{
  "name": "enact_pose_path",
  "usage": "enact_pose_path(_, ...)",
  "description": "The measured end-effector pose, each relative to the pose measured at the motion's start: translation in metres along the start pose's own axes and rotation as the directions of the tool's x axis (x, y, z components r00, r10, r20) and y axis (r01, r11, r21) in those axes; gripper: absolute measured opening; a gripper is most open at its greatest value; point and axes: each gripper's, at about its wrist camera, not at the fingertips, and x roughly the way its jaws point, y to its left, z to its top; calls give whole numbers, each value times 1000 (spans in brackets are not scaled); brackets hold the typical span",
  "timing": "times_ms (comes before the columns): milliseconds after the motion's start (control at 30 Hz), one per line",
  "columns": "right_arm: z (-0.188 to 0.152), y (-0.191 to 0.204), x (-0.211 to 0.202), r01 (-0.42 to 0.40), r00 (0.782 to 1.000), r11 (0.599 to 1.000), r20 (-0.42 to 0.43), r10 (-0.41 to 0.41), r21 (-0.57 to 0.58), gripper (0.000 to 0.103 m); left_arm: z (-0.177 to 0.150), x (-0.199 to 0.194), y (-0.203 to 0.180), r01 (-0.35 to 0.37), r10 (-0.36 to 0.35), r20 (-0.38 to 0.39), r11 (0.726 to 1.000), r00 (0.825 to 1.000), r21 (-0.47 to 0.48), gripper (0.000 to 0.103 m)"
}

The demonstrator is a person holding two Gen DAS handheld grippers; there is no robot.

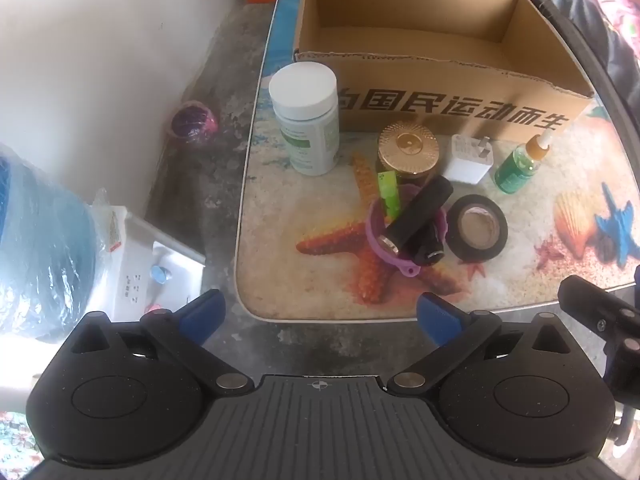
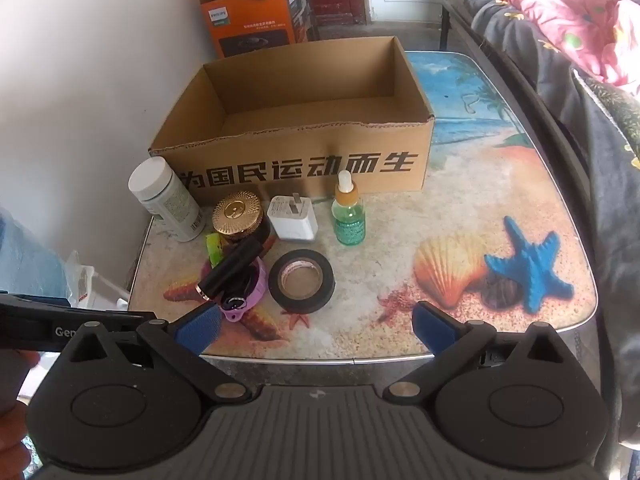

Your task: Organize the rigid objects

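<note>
Both grippers are held back off the near edge of the bench (image 2: pixel 500 184), and nothing is gripped: the left gripper (image 1: pixel 320 316) is seen with its fingers spread wide and empty, and the right gripper (image 2: pixel 318 326) likewise, blue pads well apart. The cardboard box (image 2: pixel 304 168) is set at the back of the bench, open and seemingly empty, with the objects crowded just in front of it. Trouble is most likely to be met at the purple cup (image 1: pixel 404 236), where a black cylinder (image 1: pixel 420 214) is propped across the rim beside a green clip (image 1: pixel 389 192); if the cup is nudged, the cylinder may well be rolled off toward the edge. The white pill bottle (image 1: pixel 306 120) stands close to the left edge of the bench, so a glancing touch could see it toppled to the floor. The green dropper bottle (image 2: pixel 349 216) is tall and narrow, and could easily be knocked over by a finger reaching past for the white charger plug (image 2: pixel 292 220) or the gold-lidded jar (image 2: pixel 236 214). The black tape roll (image 2: pixel 301 282) lies flat, and a grip across its outer rim may slip. The two grippers are close together, so a clash between them is also to be watched for.
</note>
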Motion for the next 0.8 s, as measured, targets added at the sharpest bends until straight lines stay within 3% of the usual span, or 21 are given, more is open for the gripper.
enact_pose_path(67, -1, 1, 0, 4, 1000, 1000, -7, -4, -7, 103, 0, 0, 0, -2, 2, -2, 1000, 1000, 2, 102)
enact_pose_path(100, 10, 3, 4, 9, 999, 1000, -52, -9, -1, 103, 0, 0, 0, -2, 2, -2, 1000, 1000, 3, 102)
enact_pose_path(233, 12, 3, 0, -12, 1000, 1000, -15, 12, 5, 103, 5, 5, -2, -6, 6, -9, 1000, 1000, 2, 102)
enact_pose_path(800, 10, 9, 0, 4, 1000, 1000, -13, -4, 20, 103, -3, 7, 4, -8, 8, -10, 1000, 1000, 9, 102)
